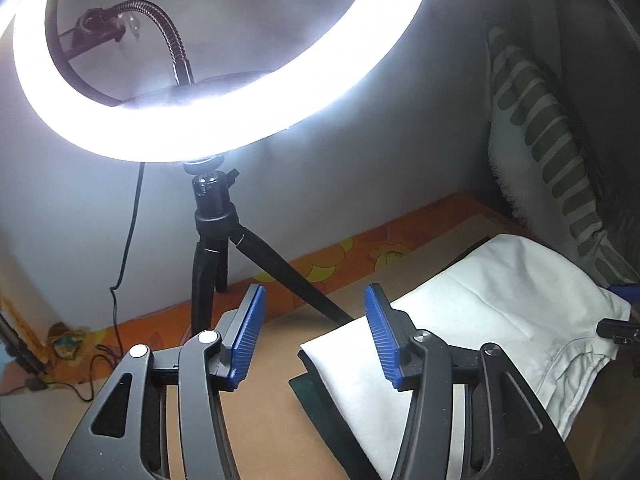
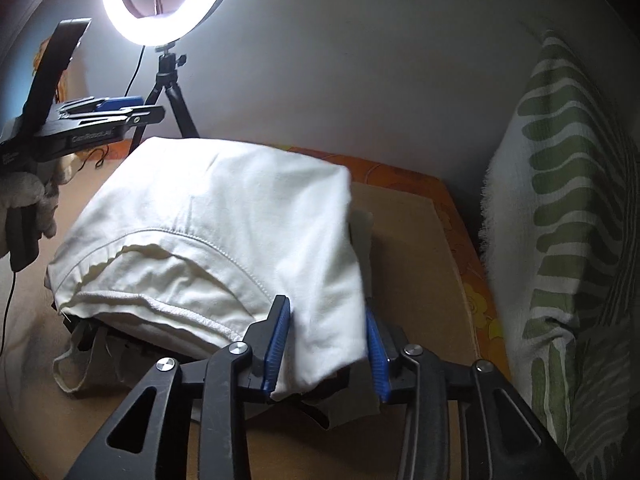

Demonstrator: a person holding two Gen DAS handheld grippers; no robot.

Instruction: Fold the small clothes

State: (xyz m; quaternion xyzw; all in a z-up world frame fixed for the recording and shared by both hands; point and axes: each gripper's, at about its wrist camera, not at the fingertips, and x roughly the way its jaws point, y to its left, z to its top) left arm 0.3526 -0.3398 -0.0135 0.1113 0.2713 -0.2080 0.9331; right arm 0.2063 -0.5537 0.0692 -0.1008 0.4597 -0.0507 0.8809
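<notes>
A white garment (image 2: 208, 232) lies folded on a brown board (image 2: 408, 232), with a dark piece under it. It also shows in the left wrist view (image 1: 472, 320). My right gripper (image 2: 326, 320) is open, its blue pads either side of the garment's near corner, which lies between them. My left gripper (image 1: 314, 308) is open and empty, raised above the board left of the garment. It shows from the side in the right wrist view (image 2: 120, 108), held by a gloved hand.
A lit ring light (image 1: 224, 120) on a black tripod (image 1: 216, 248) stands at the back by the wall, its cable (image 1: 120, 272) trailing down. A green-striped white towel (image 2: 560, 200) hangs on the right. An orange patterned cloth (image 1: 360, 252) lies under the board.
</notes>
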